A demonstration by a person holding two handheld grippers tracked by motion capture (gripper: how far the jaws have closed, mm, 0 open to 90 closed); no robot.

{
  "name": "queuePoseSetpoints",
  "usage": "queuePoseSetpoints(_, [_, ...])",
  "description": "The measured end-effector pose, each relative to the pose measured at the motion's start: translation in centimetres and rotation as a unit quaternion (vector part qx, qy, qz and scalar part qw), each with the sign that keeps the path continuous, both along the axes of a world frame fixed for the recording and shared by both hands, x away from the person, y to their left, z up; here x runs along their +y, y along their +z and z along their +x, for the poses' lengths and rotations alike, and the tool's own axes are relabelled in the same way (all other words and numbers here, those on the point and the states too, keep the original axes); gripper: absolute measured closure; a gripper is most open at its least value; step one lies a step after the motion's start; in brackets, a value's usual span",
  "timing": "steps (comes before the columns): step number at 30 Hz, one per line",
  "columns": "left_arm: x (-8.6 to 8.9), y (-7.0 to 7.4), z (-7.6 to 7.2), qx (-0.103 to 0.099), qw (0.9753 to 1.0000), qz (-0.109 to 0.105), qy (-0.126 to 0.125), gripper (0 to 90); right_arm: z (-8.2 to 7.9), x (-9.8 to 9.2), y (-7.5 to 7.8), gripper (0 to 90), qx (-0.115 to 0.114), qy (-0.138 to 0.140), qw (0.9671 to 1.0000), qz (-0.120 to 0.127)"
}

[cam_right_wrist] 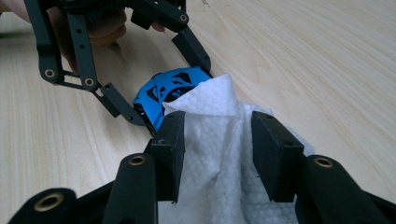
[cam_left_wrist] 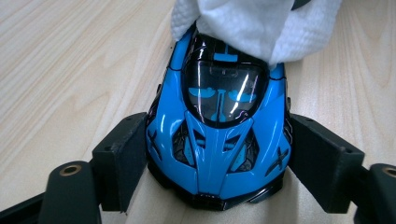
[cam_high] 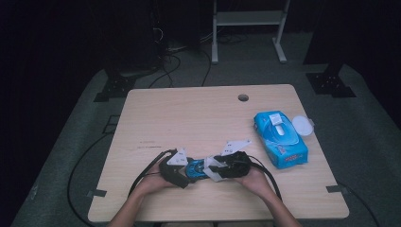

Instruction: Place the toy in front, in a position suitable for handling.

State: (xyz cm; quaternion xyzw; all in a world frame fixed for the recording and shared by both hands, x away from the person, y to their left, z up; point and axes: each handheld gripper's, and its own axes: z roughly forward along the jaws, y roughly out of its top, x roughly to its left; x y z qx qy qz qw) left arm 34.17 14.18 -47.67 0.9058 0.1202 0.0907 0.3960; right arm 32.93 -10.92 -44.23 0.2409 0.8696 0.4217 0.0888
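Two hand-held grippers meet near the front edge of the pale wood-grain counter (cam_high: 189, 118), and you have the work pinned between them; your left hand-held gripper (cam_left_wrist: 217, 161) clamps a glossy blue toy car (cam_left_wrist: 217, 135) by its flanks, the matt black pads pressed against both sides just behind the nose; the car is smooth moulded plastic, low and wedge-shaped, with black vents, a dark tinted windscreen and an X-shaped mark on each front wing; no lettering on it can be read. Your right hand-held gripper (cam_right_wrist: 224, 144) is closed on a white wipe (cam_right_wrist: 219, 154), soft and embossed with a fine dimpled weave, bunched between its black jaws; the wipe's free corner drapes over the car's rear end, touching it. From above, the car (cam_high: 196, 168) sits on the counter between your two hands, the left hand-held gripper (cam_high: 182, 172) at its left and the right hand-held gripper (cam_high: 215, 170) at its right; well apart, toward the right edge, lies a shiny blue wipes pack (cam_high: 280, 138) with its round white lid (cam_high: 302, 126) flipped open; its printing is too small to read.
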Motion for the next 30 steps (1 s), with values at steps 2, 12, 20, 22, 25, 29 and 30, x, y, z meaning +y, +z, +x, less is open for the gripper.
queuePoseSetpoints(2, [0.0, 0.0, 0.0, 0.001, 1.0000, -0.001, 0.001, 24.0, 0.0, 0.3, -0.1, 55.3, -0.001, 0.002, 1.0000, 0.000])
queuePoseSetpoints(12, [0.1, 0.0, 0.1, 0.009, 0.9999, -0.011, -0.001, 23.6, 0.1, 0.6, -0.9, 70.9, -0.006, -0.018, 0.9998, 0.008])
queuePoseSetpoints(20, [0.1, 0.0, 0.0, 0.000, 1.0000, -0.005, -0.005, 24.7, -0.3, 0.0, -0.6, 81.6, -0.026, -0.025, 0.9992, -0.016])
queuePoseSetpoints(22, [0.1, 0.0, 0.0, 0.000, 1.0000, -0.005, -0.005, 24.7, -0.3, -0.4, -0.5, 82.0, -0.026, -0.025, 0.9991, -0.023])
queuePoseSetpoints(25, [0.1, 0.0, 0.1, 0.000, 1.0000, -0.005, -0.007, 24.7, -0.4, -1.5, -0.5, 82.3, -0.025, -0.036, 0.9986, -0.028])
queuePoseSetpoints(29, [0.1, 0.0, 0.1, -0.001, 1.0000, -0.005, -0.008, 24.8, -0.6, -2.4, -0.7, 82.7, -0.020, -0.043, 0.9984, -0.029])
queuePoseSetpoints(30, [0.1, 0.0, 0.1, 0.000, 1.0000, -0.005, -0.008, 24.7, -0.7, -2.4, -0.7, 82.8, -0.022, -0.044, 0.9984, -0.027])
